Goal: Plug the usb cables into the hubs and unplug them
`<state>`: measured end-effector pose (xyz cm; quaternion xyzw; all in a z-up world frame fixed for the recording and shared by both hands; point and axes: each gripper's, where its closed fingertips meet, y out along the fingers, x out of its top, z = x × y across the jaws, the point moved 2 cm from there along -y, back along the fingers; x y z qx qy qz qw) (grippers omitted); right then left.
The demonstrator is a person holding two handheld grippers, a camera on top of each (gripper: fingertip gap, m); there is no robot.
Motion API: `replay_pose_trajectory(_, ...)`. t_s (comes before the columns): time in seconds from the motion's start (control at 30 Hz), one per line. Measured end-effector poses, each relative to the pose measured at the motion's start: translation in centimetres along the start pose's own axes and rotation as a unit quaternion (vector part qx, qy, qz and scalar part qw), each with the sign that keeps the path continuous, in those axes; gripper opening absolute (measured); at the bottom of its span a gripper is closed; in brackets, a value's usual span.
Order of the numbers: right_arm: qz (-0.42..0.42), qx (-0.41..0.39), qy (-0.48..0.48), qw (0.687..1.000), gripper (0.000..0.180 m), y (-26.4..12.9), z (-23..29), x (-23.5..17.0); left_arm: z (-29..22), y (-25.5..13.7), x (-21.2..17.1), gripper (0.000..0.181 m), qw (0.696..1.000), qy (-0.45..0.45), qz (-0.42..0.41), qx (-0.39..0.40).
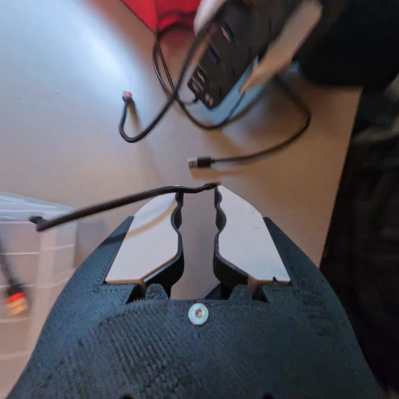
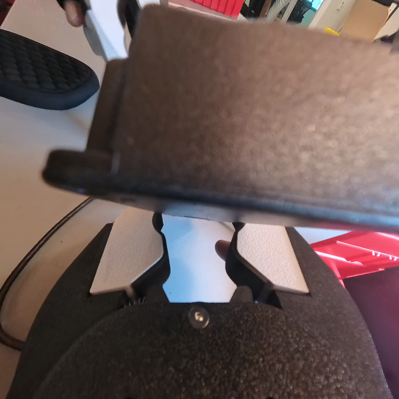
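A black USB hub [image 1: 224, 56] with blue ports is held off the pale table [image 1: 64, 108] between the right gripper's pale fingers [image 1: 278, 58]. In the right wrist view the hub [image 2: 237, 108] fills the frame as a dark blurred slab and hides the tips of my right gripper [image 2: 197, 222], which is shut on it. My left gripper [image 1: 199, 190] has its jaws a narrow gap apart with table showing between them. A thin black cable [image 1: 108, 205] lies across its tips. A loose USB plug [image 1: 198, 162] lies on the table just beyond. A smaller plug [image 1: 127, 96] lies farther left.
Looped black cables [image 1: 168, 92] lie under the hub. A clear plastic bin [image 1: 32, 237] stands at the left, a red box [image 2: 356, 254] at the right. A dark quilted pad [image 2: 43, 69] lies at the left. A person's dark clothing [image 1: 367, 216] lines the table's right edge.
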<state>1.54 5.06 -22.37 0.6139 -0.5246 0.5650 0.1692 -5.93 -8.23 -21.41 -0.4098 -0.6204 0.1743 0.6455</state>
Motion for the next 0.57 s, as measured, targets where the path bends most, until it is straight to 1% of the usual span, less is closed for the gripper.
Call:
replay_pose_trajectory(0.03,0.0,0.0,0.002,1.0,0.064,0.0,0.0,-0.1,-0.1,-0.1,-0.5,0.027,0.997,0.049,0.048,0.018)
replay_pose_trajectory(0.1,0.002,0.001,0.004,1.0,0.064,0.0,-0.1,-0.2,0.2,-0.7,-1.1,0.021,0.984,0.129,0.107,0.062)
replay_pose_trajectory(0.17,0.002,-0.001,0.002,1.0,0.064,-0.1,-0.2,-0.2,-0.2,-1.0,-1.3,0.015,0.977,0.157,0.128,0.064)
replay_pose_trajectory(0.23,0.0,-0.001,0.001,1.0,0.064,-0.2,-0.2,0.0,-0.5,-1.1,-1.5,0.008,0.975,0.172,0.124,0.065)
replay_pose_trajectory(0.3,-0.002,-0.002,-0.001,1.0,0.064,-0.3,-0.3,0.1,-1.0,-1.0,-1.4,0.002,0.978,0.182,0.09,0.058)
replay_pose_trajectory(0.4,-0.005,-0.002,-0.002,1.0,0.064,-0.5,-0.3,0.2,-2.0,-1.2,-0.5,0.0,0.989,0.144,0.02,0.032)
replay_pose_trajectory(0.47,-0.006,-0.003,-0.001,1.0,0.064,-0.6,-0.4,0.2,-2.3,-1.6,-0.1,0.0,0.992,0.125,-0.008,0.029)
replay_pose_trajectory(0.57,-0.007,-0.003,0.001,1.0,0.064,-0.6,-0.5,0.2,-1.9,-1.7,-0.9,0.006,0.984,0.164,0.016,0.062)
